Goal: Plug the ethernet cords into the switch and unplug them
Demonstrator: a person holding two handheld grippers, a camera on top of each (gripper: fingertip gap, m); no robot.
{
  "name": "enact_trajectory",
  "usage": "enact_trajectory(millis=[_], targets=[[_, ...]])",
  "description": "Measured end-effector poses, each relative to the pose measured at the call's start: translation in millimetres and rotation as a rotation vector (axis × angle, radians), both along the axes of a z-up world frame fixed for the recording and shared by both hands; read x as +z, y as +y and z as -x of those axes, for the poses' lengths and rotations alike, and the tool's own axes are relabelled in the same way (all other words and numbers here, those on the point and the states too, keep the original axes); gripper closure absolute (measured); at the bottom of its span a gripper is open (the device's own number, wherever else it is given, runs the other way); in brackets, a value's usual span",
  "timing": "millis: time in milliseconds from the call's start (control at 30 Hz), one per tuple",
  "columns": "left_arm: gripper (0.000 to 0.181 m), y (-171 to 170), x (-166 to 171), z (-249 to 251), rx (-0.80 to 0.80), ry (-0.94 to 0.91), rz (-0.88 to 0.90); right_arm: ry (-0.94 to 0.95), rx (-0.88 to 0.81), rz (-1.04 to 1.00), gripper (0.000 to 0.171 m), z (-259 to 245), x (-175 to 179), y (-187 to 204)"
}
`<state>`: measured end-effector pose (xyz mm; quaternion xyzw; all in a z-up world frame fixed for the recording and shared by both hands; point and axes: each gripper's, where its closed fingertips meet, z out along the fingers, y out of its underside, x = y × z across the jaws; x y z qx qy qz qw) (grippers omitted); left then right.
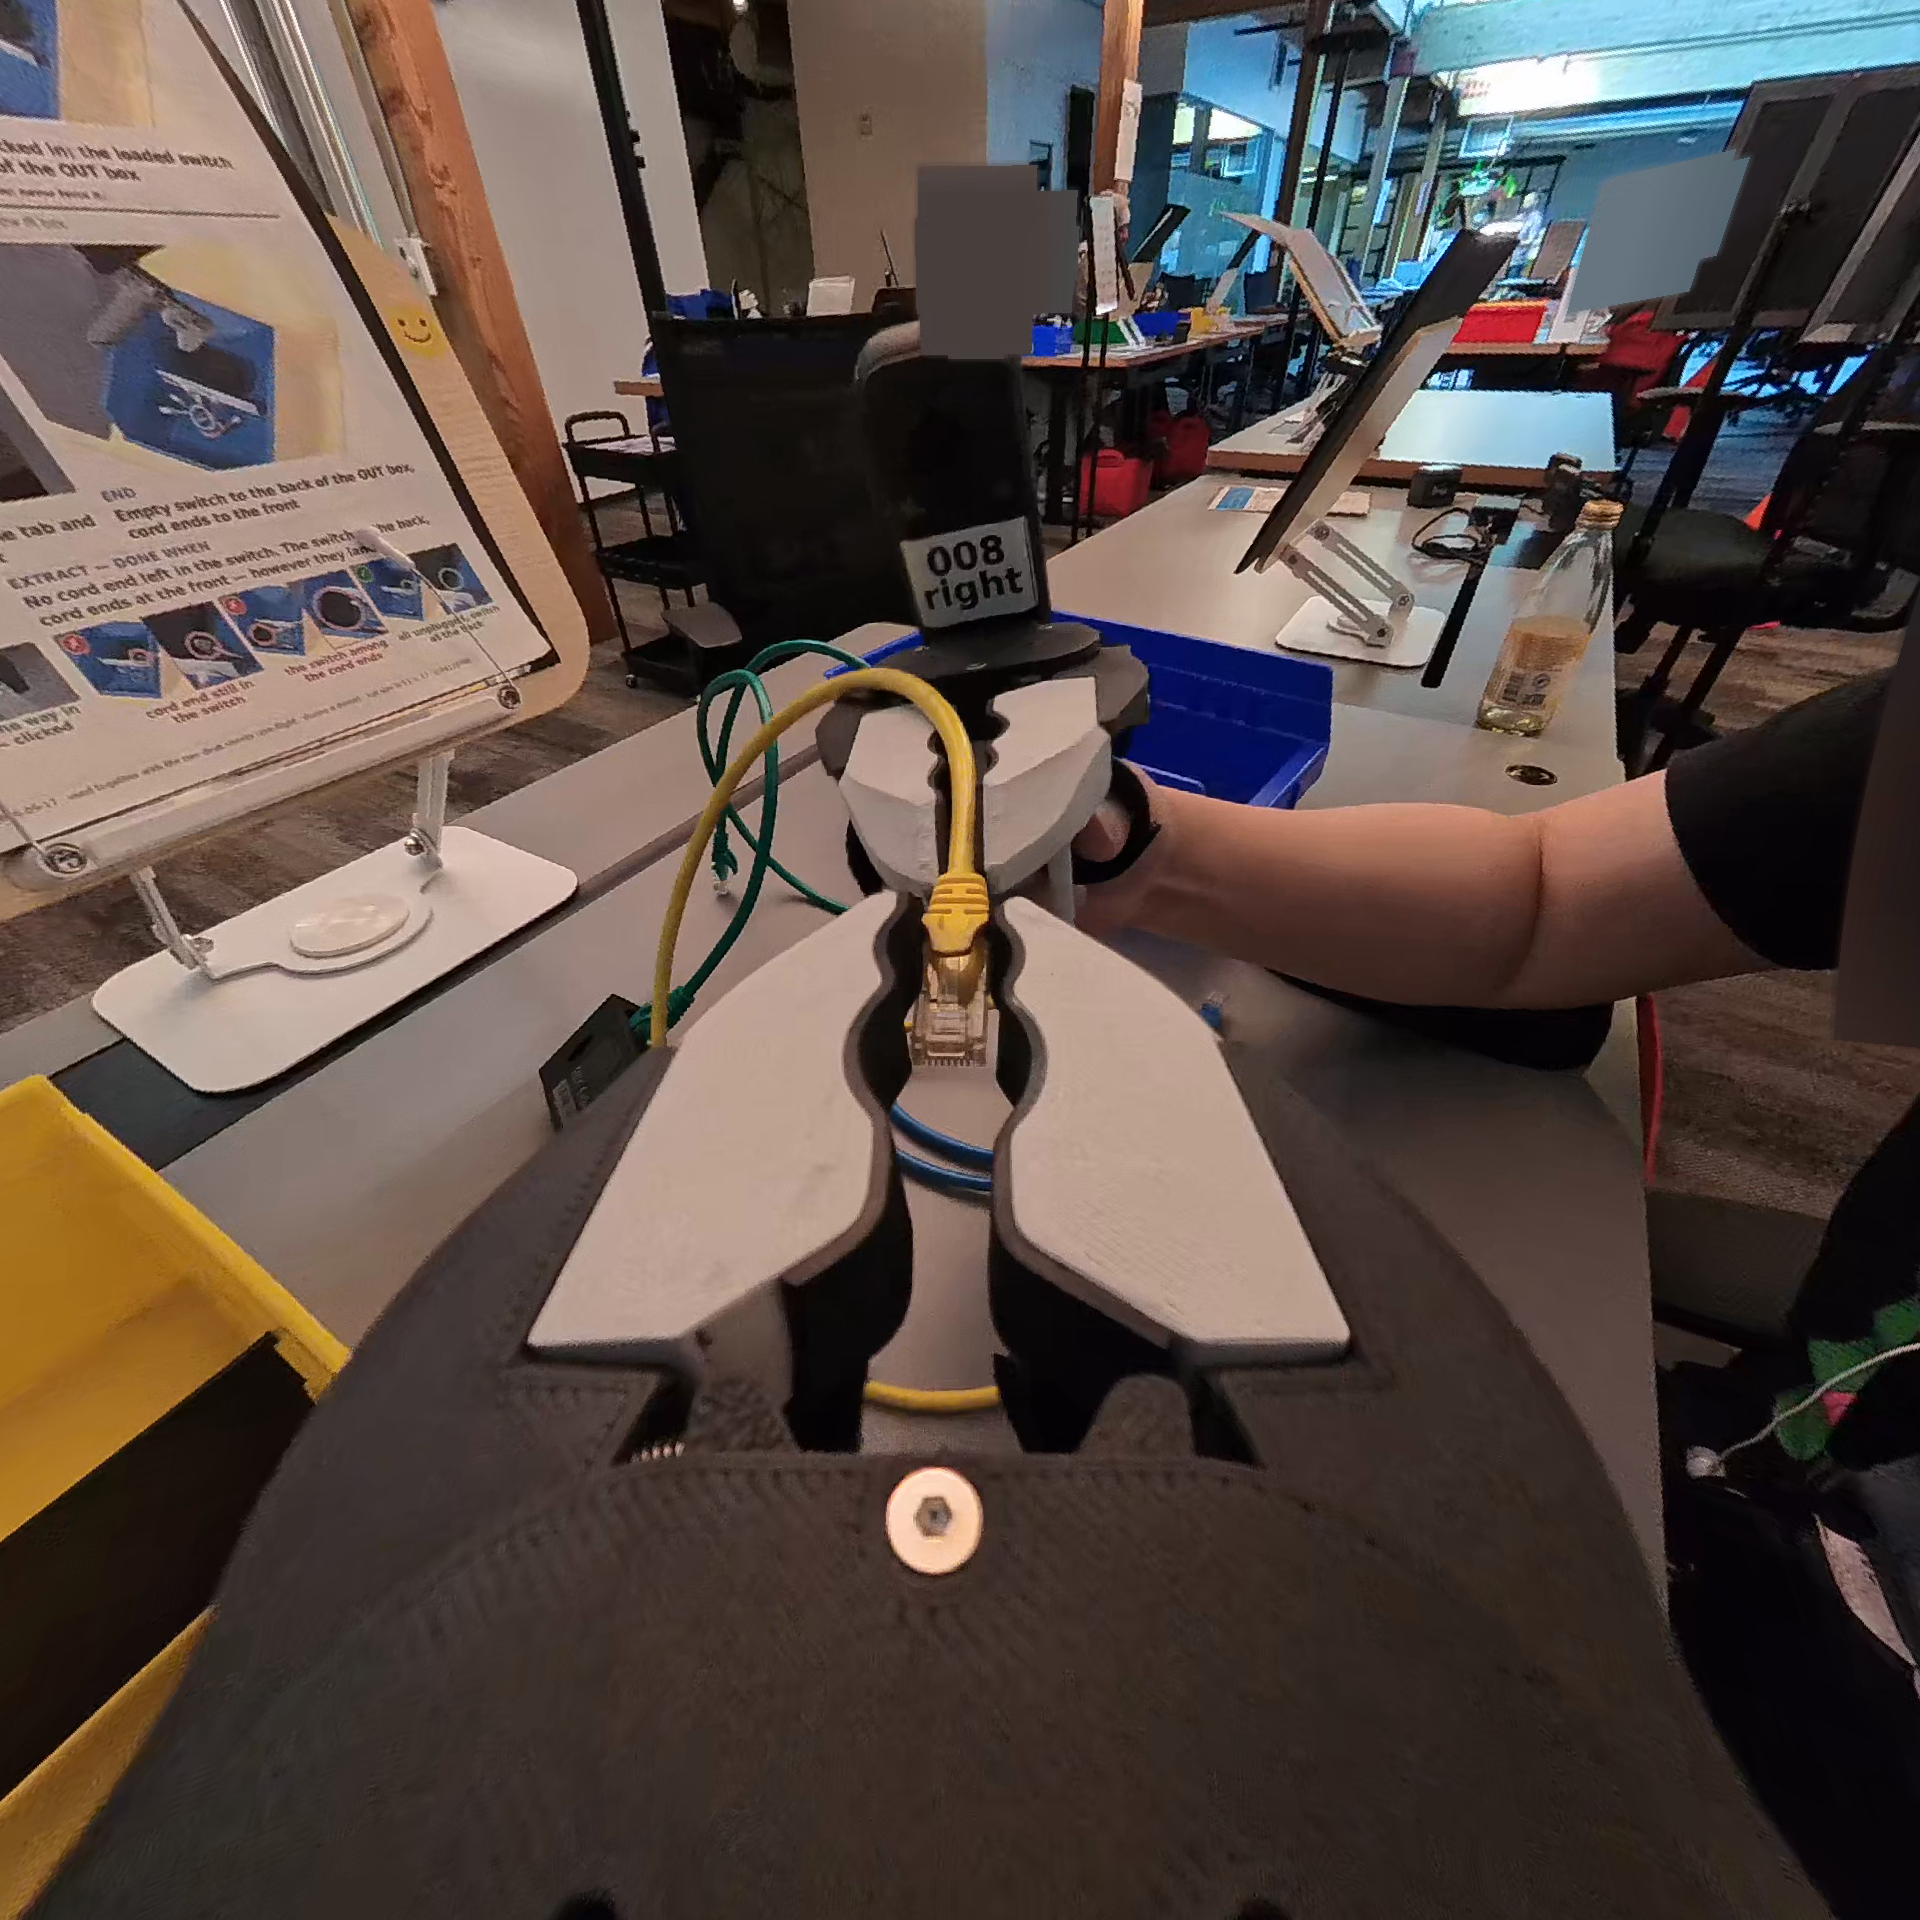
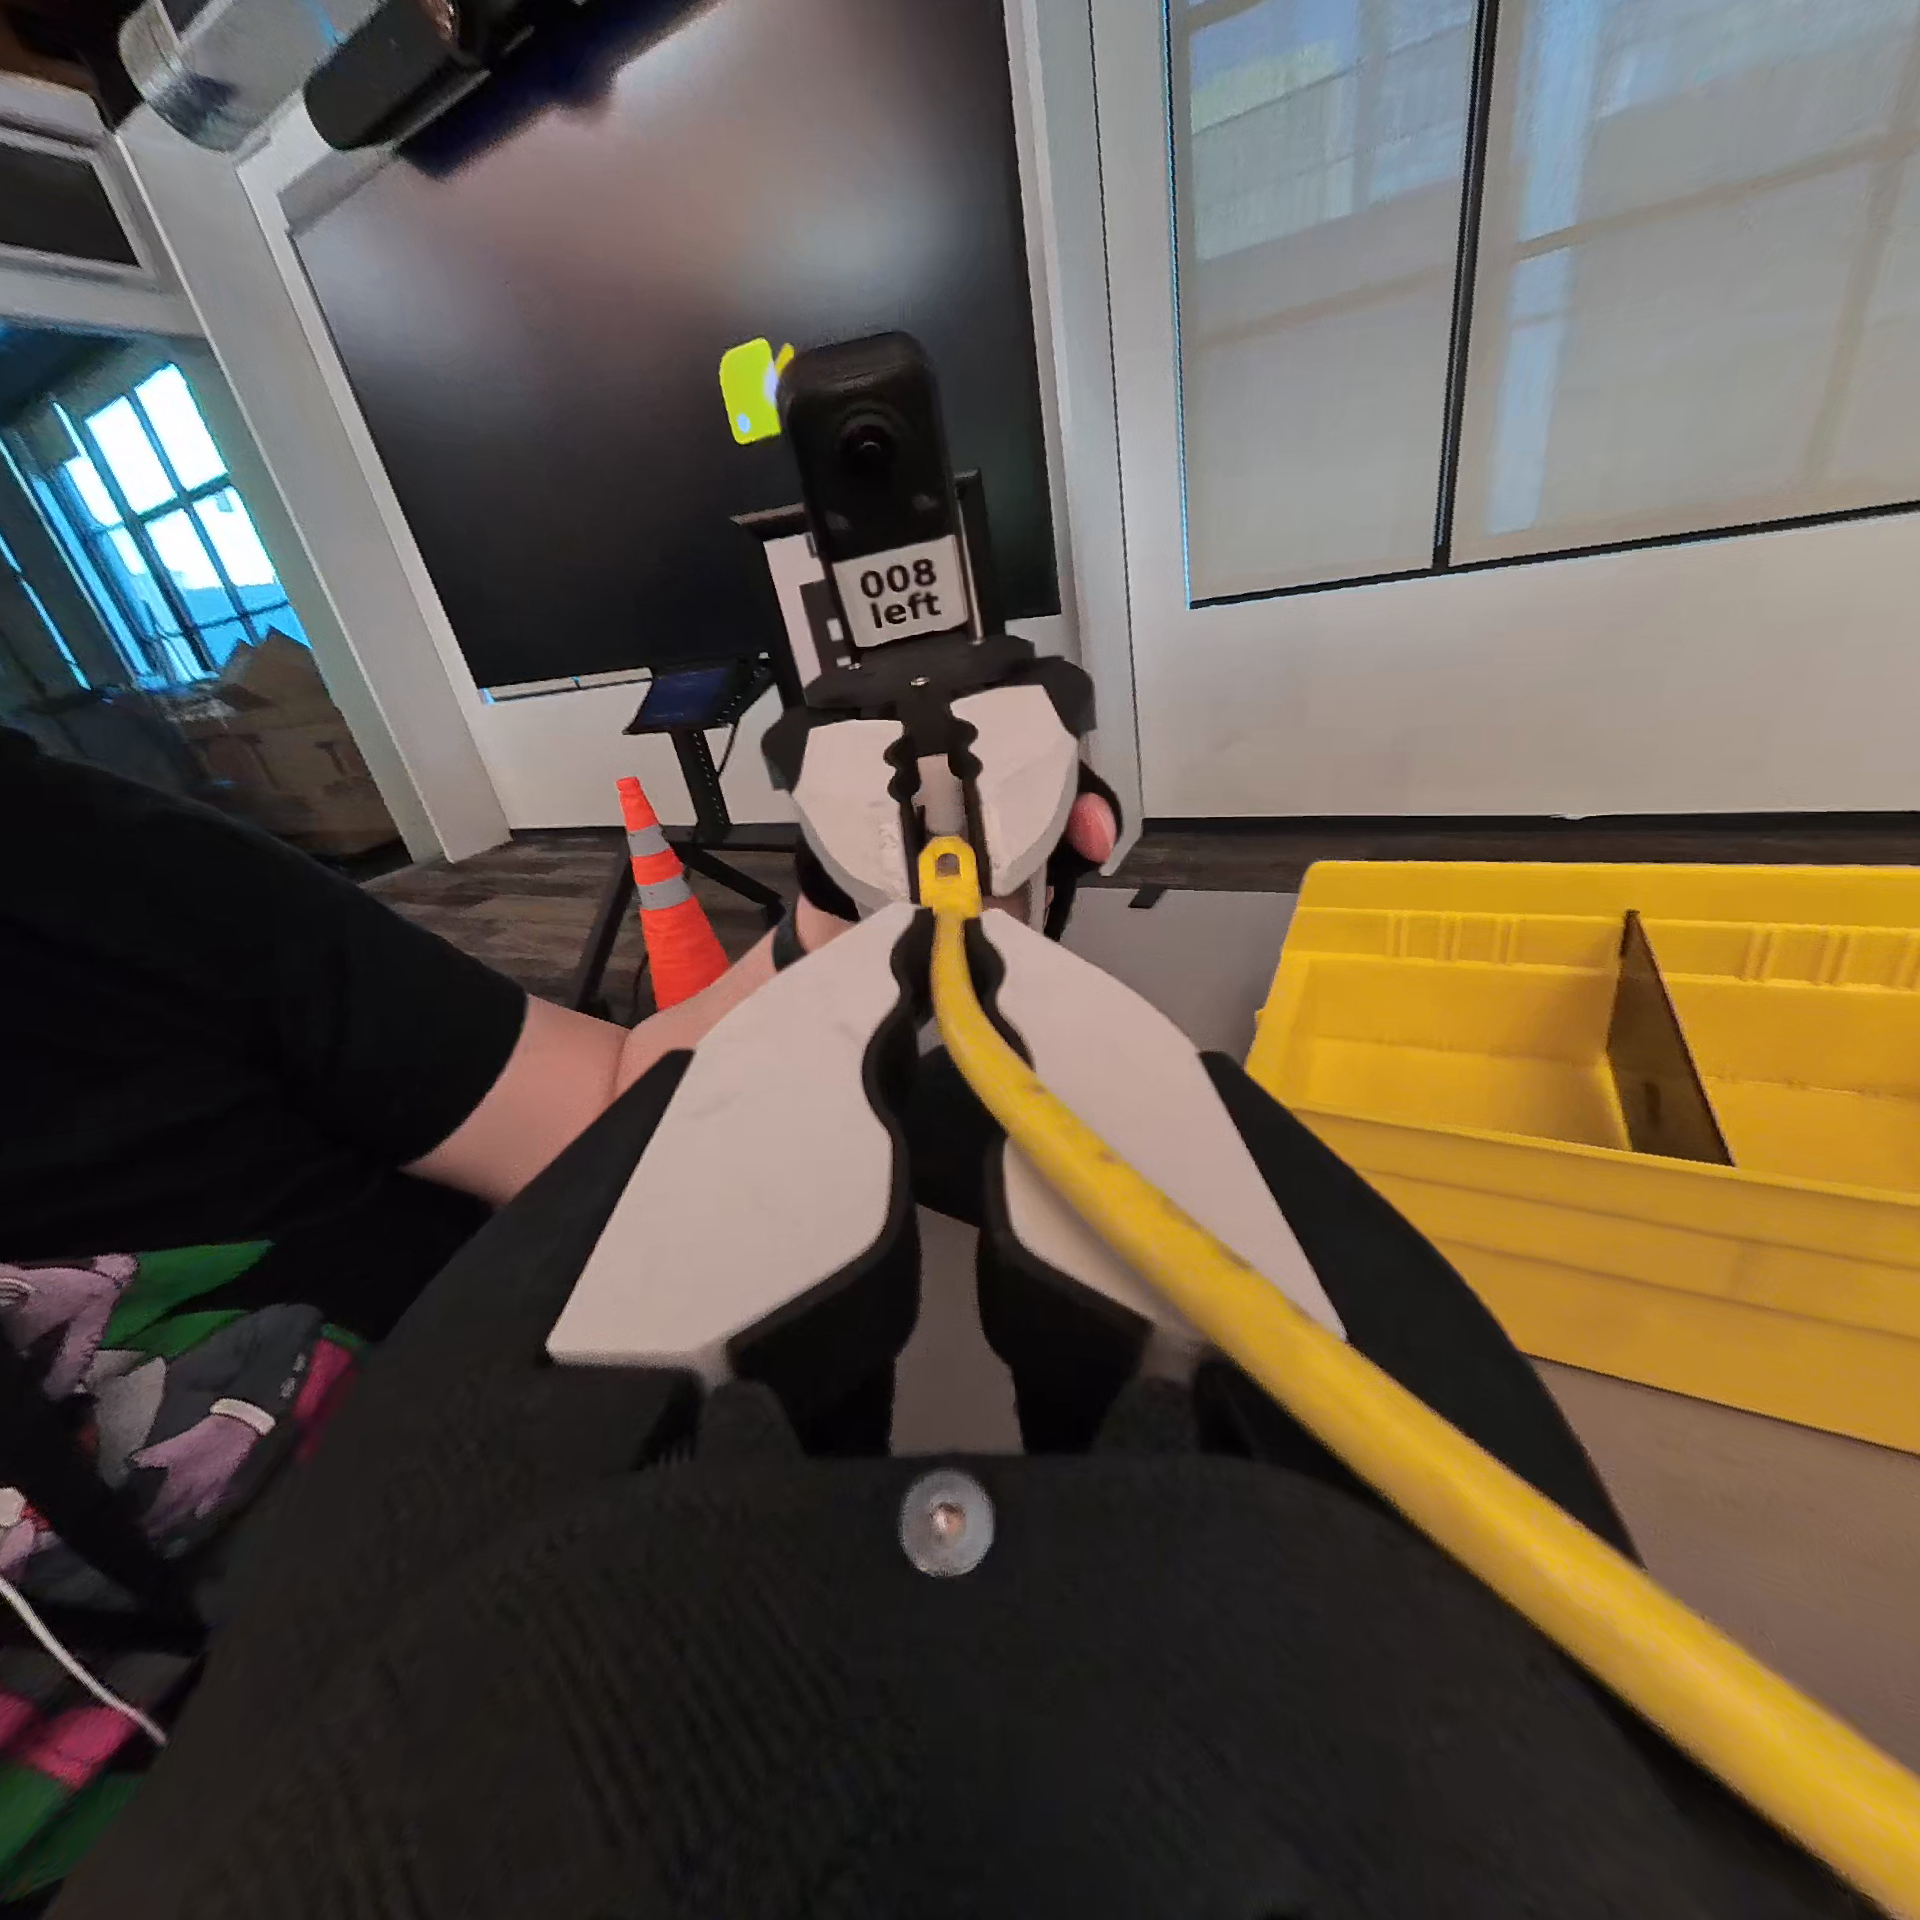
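A yellow ethernet cord point(image 1: 717, 831) is held in the air between my two grippers, which meet tip to tip. My left gripper point(image 1: 953, 914) is shut on the cord's yellow plug point(image 1: 951, 977), with the clear connector pointing back toward the camera. My right gripper point(image 2: 948, 920) is shut on the yellow cord point(image 2: 1247, 1278) just behind the plug boot, and the cord trails over its right finger. Each gripper also shows in the other's view: the right point(image 1: 961, 878) and the left point(image 2: 940, 873). A small black switch point(image 1: 587, 1065) lies on the table, half hidden behind my left finger. A green cord point(image 1: 764, 790) and the yellow one run down to it.
A blue cord point(image 1: 935, 1153) lies on the table under my left gripper. A yellow bin point(image 1: 104, 1299) sits at the near left and also shows in the right wrist view point(image 2: 1507, 1226). A blue bin point(image 1: 1226, 717), an instruction board on a stand point(image 1: 208, 468), a bottle point(image 1: 1548, 623) and the person's arm point(image 1: 1455, 894) surround the work area. My two grippers' fingertips are within a few centimetres of each other.
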<state>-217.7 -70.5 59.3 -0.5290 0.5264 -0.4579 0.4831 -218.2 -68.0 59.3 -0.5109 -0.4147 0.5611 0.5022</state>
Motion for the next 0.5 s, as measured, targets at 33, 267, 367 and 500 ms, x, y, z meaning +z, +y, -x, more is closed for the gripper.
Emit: enact_trajectory(millis=[33, 267, 367, 500], targets=[[0.17, 0, 1, 0, -0.004, -0.011, 0.005, -0.007, -0.011, -0.024, 0.165, 0, 1, -1], [0.127, 32, 1, 16, 0.215, -0.125, 0.019, -0.017, -0.114, -0.154, 0.165, -25, 22, 1], [0.116, 49, -32, 6, 0.334, -0.053, 0.039, -0.002, -0.165, -0.226, 0.165, -43, 46, -5], [0.102, 75, -80, -24, 0.444, 0.069, 0.11, -0.028, -0.234, -0.284, 0.165, -63, 71, -16]])
